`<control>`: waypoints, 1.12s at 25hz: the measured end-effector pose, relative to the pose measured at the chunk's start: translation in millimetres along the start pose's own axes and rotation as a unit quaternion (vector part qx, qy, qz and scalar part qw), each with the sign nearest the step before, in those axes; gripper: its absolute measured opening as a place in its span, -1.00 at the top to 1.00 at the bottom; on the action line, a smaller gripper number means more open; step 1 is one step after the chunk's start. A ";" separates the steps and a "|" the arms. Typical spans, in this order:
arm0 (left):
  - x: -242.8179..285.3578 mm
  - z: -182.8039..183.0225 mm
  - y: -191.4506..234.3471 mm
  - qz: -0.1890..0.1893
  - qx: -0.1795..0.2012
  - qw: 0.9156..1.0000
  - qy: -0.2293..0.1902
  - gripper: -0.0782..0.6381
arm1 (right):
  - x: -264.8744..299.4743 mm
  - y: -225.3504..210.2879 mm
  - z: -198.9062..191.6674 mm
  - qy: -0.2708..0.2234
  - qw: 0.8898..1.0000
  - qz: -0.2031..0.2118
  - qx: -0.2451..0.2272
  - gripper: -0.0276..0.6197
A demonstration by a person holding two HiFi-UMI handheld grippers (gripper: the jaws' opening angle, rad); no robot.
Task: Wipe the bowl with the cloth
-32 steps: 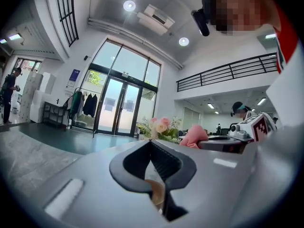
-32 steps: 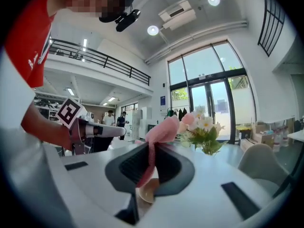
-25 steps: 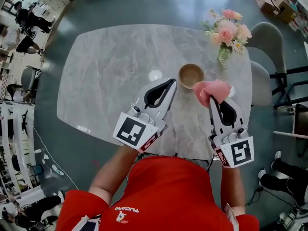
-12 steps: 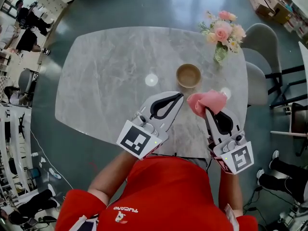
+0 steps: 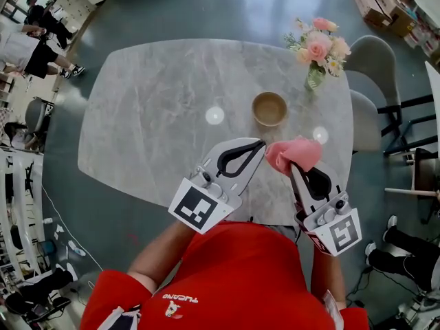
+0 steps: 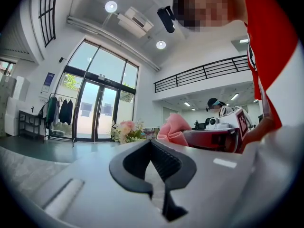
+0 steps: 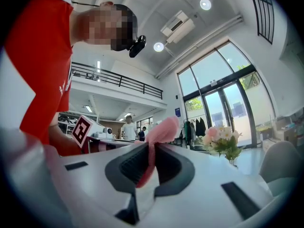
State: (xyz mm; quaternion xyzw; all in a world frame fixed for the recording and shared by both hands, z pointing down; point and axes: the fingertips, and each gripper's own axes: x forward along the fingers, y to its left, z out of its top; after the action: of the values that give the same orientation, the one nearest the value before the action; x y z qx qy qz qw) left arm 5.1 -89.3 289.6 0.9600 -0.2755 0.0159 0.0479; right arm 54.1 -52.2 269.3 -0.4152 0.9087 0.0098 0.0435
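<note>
The left claw (image 5: 260, 144) and right claw (image 5: 293, 166) have drawn back from the bowl (image 5: 269, 108), which only the head view shows on the desk (image 5: 151, 115); their own views show the left closed empty, the right pinching the cloth (image 7: 159, 132).

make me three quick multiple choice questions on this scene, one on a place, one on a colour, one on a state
1. Where is the bowl? A. on the floor B. on the table near the flowers C. on a chair
2. What colour is the cloth? A. pink B. blue C. white
3. The right gripper is: A. open and empty B. shut on the bowl C. shut on the cloth

Answers: 1 B, the head view shows it standing on the tabletop by the flowers; 2 A, it looks pink in every view; 3 C, its jaws pinch the cloth in the right gripper view.
</note>
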 end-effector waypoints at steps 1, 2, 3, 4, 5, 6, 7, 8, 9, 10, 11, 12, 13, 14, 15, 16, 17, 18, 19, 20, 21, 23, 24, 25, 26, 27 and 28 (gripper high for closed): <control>-0.3 -0.4 -0.7 -0.001 0.000 1.000 0.001 0.77 | 0.2 -0.1 0.2 0.000 1.000 0.000 0.000 0.85; -0.7 -0.7 -1.5 -0.002 -0.001 1.000 0.001 0.76 | 0.5 -0.2 0.4 -0.001 1.000 0.000 0.000 0.85; -1.0 -0.8 -2.6 -0.003 -0.001 1.000 0.001 0.77 | 0.7 -0.3 0.4 -0.001 1.000 0.001 0.000 0.85; -1.4 -0.8 -4.0 -0.005 -0.002 1.000 0.001 0.76 | 0.8 -0.2 0.3 -0.002 1.000 0.001 0.000 0.85; -1.9 -0.8 -5.5 -0.007 -0.003 1.000 0.001 0.76 | 0.9 0.3 0.1 -0.002 1.000 0.001 0.001 0.85; -2.5 -0.8 -6.8 -0.008 -0.004 1.000 0.001 0.77 | 1.0 1.0 -0.2 -0.002 1.000 0.002 0.002 0.85; -2.9 -0.8 -7.7 -0.010 -0.005 1.000 0.002 0.76 | 1.3 2.0 -0.7 -0.002 1.000 0.002 0.003 0.85; -3.3 -1.0 -8.2 -0.011 -0.006 1.000 0.002 0.76 | 1.7 2.8 -1.3 -0.002 1.000 0.003 0.003 0.85; -3.3 -1.3 -8.3 -0.012 -0.006 1.000 0.002 0.77 | 2.0 3.5 -2.1 -0.002 1.000 0.003 0.004 0.85; -3.1 -1.6 -8.3 -0.012 -0.006 1.000 0.003 0.76 | 2.0 3.8 -3.1 -0.001 1.000 0.003 0.005 0.85; -2.6 -2.1 -8.4 -0.012 -0.007 1.000 0.003 0.76 | 1.7 4.0 -4.1 -0.001 1.000 0.003 0.005 0.85; -2.2 -2.7 -8.5 -0.013 -0.008 1.000 0.003 0.76 | 1.2 4.0 -5.0 0.000 1.000 0.003 0.004 0.85; -2.1 -3.3 -8.6 -0.013 -0.009 1.000 0.004 0.76 | 0.7 4.0 -5.9 0.001 1.000 0.002 0.004 0.85; -2.1 -3.9 -8.6 -0.014 -0.010 1.000 0.005 0.77 | 0.5 4.0 -6.5 0.002 1.000 0.001 0.003 0.85; -2.2 -4.3 -8.4 -0.014 -0.010 1.000 0.005 0.77 | 0.5 3.9 -6.9 0.003 1.000 0.000 0.003 0.85; -1.8 -4.3 -8.2 -0.015 -0.010 1.000 0.005 0.76 | 0.6 3.5 -7.2 0.003 1.000 -0.001 0.002 0.85; -1.3 -4.1 -8.0 -0.015 -0.010 1.000 0.004 0.77 | 0.8 2.9 -7.6 0.004 1.000 -0.001 0.002 0.85; -0.7 -3.9 -8.0 -0.016 -0.009 1.000 0.004 0.77 | 1.0 2.3 -8.2 0.005 1.000 -0.001 0.001 0.85; -0.2 -3.9 -7.9 -0.017 -0.008 1.000 0.004 0.77 | 1.3 2.0 -8.9 0.007 1.000 -0.001 0.000 0.85; 0.1 -4.1 -7.9 -0.018 -0.006 1.000 0.004 0.77 | 1.6 2.0 -9.6 0.008 1.000 -0.001 0.000 0.85; 0.3 -4.3 -7.7 -0.018 -0.006 1.000 0.004 0.77 | 1.9 2.2 -10.0 0.009 1.000 -0.001 -0.001 0.85; 0.3 -4.4 -7.0 -0.019 -0.005 1.000 0.004 0.77 | 2.7 2.9 -10.2 0.010 1.000 0.000 -0.001 0.85; 0.2 -4.5 -6.5 -0.019 -0.006 1.000 0.004 0.77 | 3.1 3.1 -10.3 0.010 1.000 0.000 -0.002 0.86; 0.1 -4.6 -6.0 -0.019 -0.006 1.000 0.004 0.76 | 3.4 3.2 -10.3 0.011 1.000 -0.001 -0.002 0.85; 0.0 -4.7 -5.9 -0.019 -0.006 1.000 0.005 0.77 | 3.5 3.3 -10.3 0.011 1.000 -0.001 -0.002 0.85; -0.1 -4.7 -6.0 -0.019 -0.006 1.000 0.005 0.76 | 3.4 3.1 -10.2 0.012 1.000 -0.001 -0.002 0.85; -0.1 -4.7 -6.2 -0.020 -0.006 1.000 0.006 0.77 | 3.3 2.9 -10.1 0.012 1.000 -0.002 -0.002 0.86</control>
State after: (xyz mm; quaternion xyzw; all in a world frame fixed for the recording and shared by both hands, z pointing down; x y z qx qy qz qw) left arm 8.3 -83.6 293.7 0.9648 -0.2564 0.0186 0.0554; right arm 49.1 -53.4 279.0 -0.4169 0.9083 0.0064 0.0320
